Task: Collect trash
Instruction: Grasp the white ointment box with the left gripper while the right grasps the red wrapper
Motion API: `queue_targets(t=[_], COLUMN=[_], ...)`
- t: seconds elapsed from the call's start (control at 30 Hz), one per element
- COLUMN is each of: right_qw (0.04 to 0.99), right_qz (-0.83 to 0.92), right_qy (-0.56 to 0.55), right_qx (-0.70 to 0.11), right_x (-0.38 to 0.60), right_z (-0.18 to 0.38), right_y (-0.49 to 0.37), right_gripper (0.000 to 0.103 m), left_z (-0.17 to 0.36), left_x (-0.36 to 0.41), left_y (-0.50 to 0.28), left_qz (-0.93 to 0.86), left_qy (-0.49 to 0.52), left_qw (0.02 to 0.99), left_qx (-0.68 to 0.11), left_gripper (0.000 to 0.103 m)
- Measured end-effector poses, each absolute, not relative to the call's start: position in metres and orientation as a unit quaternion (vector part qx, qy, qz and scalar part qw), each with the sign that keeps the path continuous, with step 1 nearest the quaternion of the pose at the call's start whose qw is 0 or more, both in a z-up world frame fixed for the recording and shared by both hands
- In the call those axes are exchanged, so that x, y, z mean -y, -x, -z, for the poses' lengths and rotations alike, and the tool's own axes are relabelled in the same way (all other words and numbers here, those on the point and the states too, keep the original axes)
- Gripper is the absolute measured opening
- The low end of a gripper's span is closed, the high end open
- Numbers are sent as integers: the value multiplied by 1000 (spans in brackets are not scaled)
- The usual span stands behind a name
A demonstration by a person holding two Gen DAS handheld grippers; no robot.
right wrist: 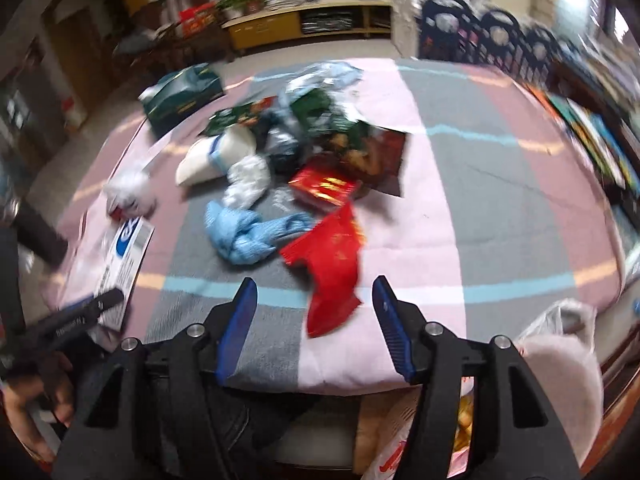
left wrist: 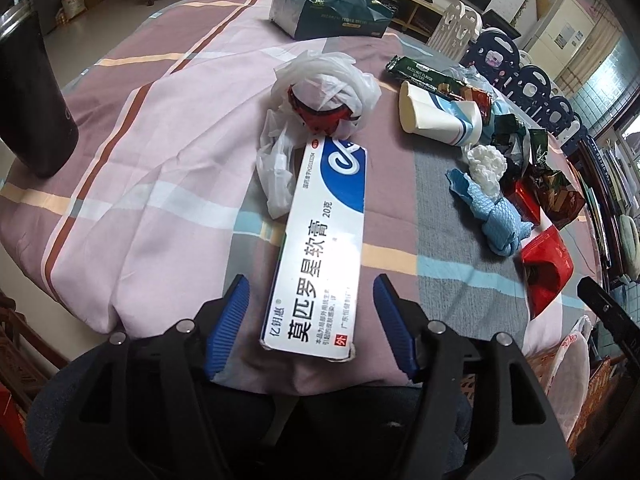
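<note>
A white-and-blue ointment box [left wrist: 320, 240] lies lengthwise on the plaid tablecloth [left wrist: 160, 140], its near end between the blue pads of my left gripper [left wrist: 311, 278]. The jaws stand open and the pads are clear of the box. In the right wrist view a red foil wrapper [right wrist: 332, 268] lies between the fingers of my right gripper [right wrist: 315, 281], which is open and not touching it. Beyond it sits a heap of trash: a blue mesh cloth [right wrist: 244, 232], a crumpled white tissue [right wrist: 248, 180], a tipped paper cup [right wrist: 212, 156] and red and green snack wrappers [right wrist: 328, 188].
A crumpled white plastic bag [left wrist: 324, 88] around something red lies past the box. A green tissue box [left wrist: 332, 12] stands at the far edge and a black bottle [left wrist: 32, 96] at the left. A thin plastic bag [right wrist: 560, 344] hangs open below the table's near right edge.
</note>
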State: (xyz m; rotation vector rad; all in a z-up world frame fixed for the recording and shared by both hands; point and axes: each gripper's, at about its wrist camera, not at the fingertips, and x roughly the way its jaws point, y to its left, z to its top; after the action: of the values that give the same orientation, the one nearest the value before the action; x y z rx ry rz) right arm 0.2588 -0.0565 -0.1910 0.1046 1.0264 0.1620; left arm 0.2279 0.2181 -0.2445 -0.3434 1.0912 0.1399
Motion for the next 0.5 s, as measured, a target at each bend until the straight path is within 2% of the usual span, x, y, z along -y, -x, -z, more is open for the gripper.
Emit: queue_targets(t=[0.17,0.5], right_qw=[855,848], right_qz=[-38,-32], right_qy=[-88,-4], right_qx=[-510,-529], right_x=[70,29], right_z=[203,229], right_y=[-267,-279], right_gripper=[59,59], left_z=[245,246], left_x=[-217,-214], left_y=[-228,-230], left_qz=[-64,-54], left_qy=[164,160], left_qw=[838,843], left_qx=[-516,-511], left_gripper=[69,75])
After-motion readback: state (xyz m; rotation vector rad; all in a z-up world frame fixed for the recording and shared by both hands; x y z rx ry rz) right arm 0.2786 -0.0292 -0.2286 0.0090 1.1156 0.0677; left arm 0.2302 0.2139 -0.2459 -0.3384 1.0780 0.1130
